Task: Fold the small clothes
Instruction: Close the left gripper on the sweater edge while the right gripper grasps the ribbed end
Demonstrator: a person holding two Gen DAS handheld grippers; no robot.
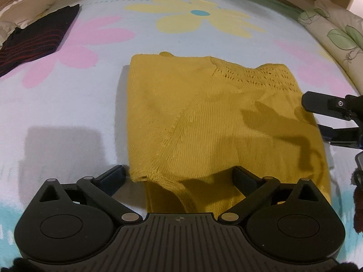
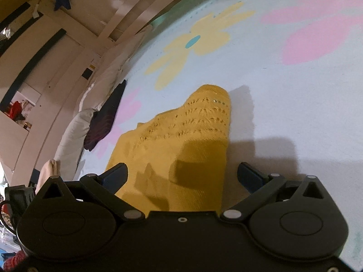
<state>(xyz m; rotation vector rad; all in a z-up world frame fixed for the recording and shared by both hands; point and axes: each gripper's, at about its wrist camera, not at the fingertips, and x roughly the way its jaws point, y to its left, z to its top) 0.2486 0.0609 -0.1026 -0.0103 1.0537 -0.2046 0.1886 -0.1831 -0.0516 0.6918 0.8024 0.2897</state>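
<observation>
Two claws [image 1: 179,176] [image 2: 182,175] spread wide, yellow knit [image 1: 204,117] unheld, dark striped garment [image 1: 34,43] well apart

left wrist view looks steeply down, close over the folded mustard-yellow knit garment [image 1: 204,122]; right wrist view, tilted, shares it [image 2: 181,145] from the side.

matte black left gripper [image 1: 180,176], ribbed base, silver pivot pins, dark fingers [image 1: 114,174]

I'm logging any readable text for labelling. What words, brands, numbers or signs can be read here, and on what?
None can be read.
Left gripper: a small round crosshair mark on its body, no letters.
Yellow knit garment and flowered bed cover: no tag or print text shows.
</observation>
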